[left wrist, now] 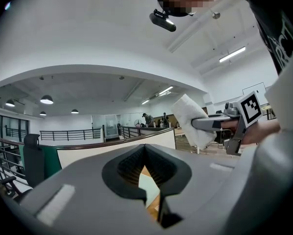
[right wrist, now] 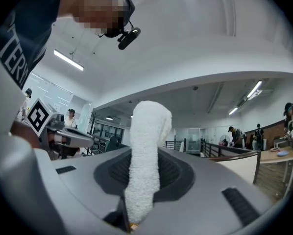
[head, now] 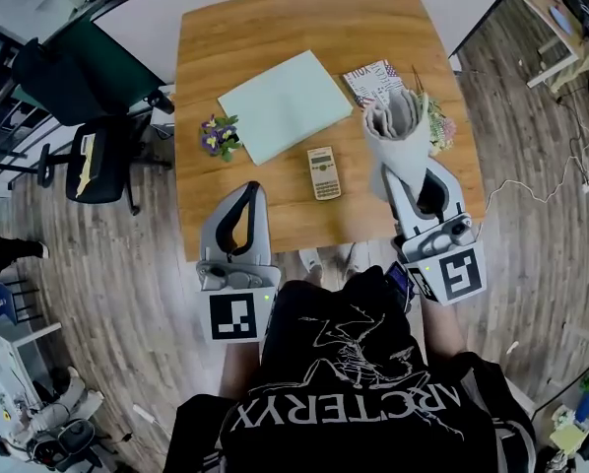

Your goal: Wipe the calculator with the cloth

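Over the wooden table (head: 275, 47), plank floor (head: 531, 166) around, right claw (right wrist: 144, 173) clamps cloth (head: 398, 118).

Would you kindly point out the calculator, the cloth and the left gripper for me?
calculator (head: 323, 173), head view, middle of its body.
cloth (right wrist: 145, 151), right gripper view, the part between the jaws.
left gripper (head: 252, 187), head view, where its tips meet.

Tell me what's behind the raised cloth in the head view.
The cloth, clamped in the right gripper, covers part of a flower bunch and the edge of a patterned booklet; the table beneath is hidden.
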A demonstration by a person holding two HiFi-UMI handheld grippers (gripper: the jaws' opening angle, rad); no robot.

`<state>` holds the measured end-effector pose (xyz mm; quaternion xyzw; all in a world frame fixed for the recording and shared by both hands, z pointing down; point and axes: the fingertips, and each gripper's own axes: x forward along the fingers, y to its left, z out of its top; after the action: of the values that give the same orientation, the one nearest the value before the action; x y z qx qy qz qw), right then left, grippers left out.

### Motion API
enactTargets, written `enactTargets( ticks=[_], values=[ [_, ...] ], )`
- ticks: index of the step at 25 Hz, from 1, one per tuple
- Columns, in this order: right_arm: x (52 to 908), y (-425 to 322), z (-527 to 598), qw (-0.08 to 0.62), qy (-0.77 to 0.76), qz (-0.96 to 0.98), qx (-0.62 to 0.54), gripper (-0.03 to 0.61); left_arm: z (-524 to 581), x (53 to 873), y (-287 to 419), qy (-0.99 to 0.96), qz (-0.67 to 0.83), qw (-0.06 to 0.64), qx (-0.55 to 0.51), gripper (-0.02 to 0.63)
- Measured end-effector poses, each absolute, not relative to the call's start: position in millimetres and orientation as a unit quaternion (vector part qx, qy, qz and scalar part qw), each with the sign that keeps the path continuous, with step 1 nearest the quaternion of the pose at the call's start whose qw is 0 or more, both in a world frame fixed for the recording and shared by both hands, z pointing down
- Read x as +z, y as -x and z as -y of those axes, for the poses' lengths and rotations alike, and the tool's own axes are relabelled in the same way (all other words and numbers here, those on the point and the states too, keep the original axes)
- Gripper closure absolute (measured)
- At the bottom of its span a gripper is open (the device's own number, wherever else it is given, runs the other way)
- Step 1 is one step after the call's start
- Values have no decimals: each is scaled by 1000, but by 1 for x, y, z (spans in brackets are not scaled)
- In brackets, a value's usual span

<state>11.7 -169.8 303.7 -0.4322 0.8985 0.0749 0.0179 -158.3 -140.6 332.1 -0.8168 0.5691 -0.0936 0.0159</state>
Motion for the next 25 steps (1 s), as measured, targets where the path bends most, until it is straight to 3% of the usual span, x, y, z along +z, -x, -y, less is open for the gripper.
enactTargets(
  ticks=[12, 25],
  values=[
    [319, -24, 194, 0, 377, -924, 71, 483, 134, 324, 136, 787, -610, 19, -92, 604],
    [477, 55, 225, -281, 155, -913, 253, 483, 116, 324, 157, 751, -652, 12, -99, 604]
  ],
)
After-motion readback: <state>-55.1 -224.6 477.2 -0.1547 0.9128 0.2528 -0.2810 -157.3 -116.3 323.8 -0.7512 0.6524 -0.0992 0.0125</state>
